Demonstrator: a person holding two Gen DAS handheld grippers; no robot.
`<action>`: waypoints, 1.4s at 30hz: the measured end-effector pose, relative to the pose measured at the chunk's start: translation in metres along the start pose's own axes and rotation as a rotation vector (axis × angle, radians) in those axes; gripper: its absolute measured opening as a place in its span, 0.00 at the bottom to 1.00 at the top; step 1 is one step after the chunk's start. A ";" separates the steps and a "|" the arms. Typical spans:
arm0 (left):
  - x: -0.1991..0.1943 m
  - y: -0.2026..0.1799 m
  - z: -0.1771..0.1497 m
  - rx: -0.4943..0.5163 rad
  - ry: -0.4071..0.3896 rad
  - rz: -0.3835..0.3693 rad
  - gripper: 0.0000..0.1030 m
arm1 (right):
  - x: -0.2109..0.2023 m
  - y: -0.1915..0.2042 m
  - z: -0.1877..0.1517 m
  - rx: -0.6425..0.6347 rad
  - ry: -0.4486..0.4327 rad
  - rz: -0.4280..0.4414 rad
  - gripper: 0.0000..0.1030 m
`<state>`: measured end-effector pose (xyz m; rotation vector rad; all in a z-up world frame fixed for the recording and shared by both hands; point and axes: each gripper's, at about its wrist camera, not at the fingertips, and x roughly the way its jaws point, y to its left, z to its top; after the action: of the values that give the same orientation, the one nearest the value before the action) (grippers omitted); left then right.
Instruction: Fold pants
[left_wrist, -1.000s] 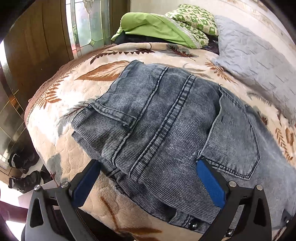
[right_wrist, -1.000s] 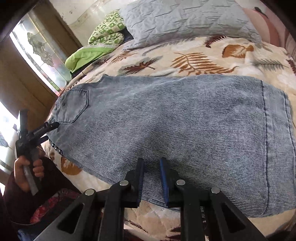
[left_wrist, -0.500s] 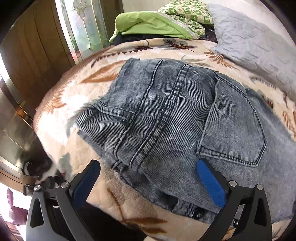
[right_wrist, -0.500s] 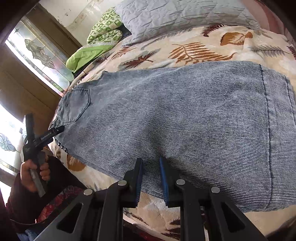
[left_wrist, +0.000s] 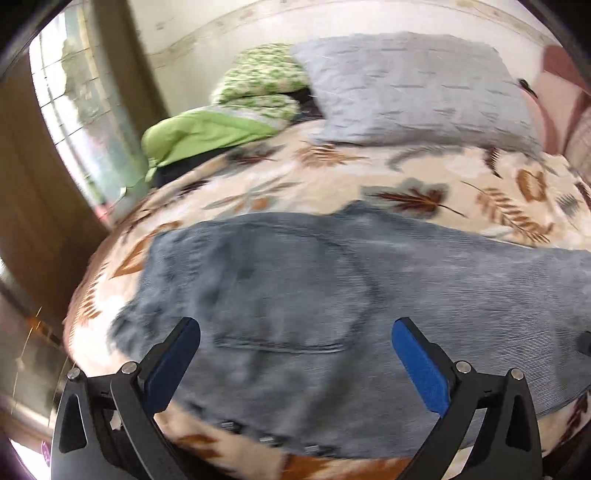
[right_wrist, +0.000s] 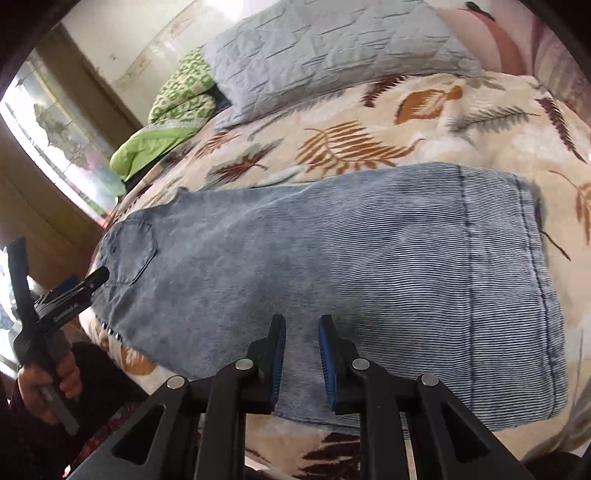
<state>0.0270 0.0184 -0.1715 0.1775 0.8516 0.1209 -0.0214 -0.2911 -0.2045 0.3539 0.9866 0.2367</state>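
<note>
Blue-grey jeans (left_wrist: 332, 295) lie flat and lengthwise on the bed, folded leg over leg, back pocket (right_wrist: 129, 254) up. My left gripper (left_wrist: 295, 350) hovers open over the waist end, its blue pads wide apart with nothing between them; this view is blurred. In the right wrist view the left gripper (right_wrist: 88, 280) sits at the waistband, held by a person's hand (right_wrist: 48, 380). My right gripper (right_wrist: 302, 350) is above the near edge of the leg (right_wrist: 369, 258), pads nearly together, holding nothing. The hem (right_wrist: 528, 280) lies to the right.
The leaf-patterned blanket (left_wrist: 369, 177) covers the bed. A grey quilted pillow (left_wrist: 413, 92) and a green quilt (left_wrist: 207, 133) lie at the far side. A window (left_wrist: 92, 129) with a wooden frame stands left, and the bed's edge drops away just below both grippers.
The left gripper swung quickly round the waist end and now faces across the pocket toward the pillow, still open. The right gripper shifted slightly and stays shut.
</note>
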 end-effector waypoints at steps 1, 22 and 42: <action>0.002 -0.008 0.000 0.008 0.006 -0.011 1.00 | 0.000 -0.004 0.001 0.016 -0.003 -0.004 0.20; 0.039 -0.048 -0.025 0.017 0.111 -0.077 1.00 | 0.013 -0.027 0.006 0.117 0.012 0.013 0.21; 0.037 -0.036 -0.029 -0.030 0.093 -0.169 1.00 | 0.016 -0.022 0.005 0.084 -0.008 -0.015 0.21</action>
<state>0.0300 -0.0071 -0.2246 0.0713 0.9536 -0.0169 -0.0074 -0.3063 -0.2229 0.4243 0.9930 0.1804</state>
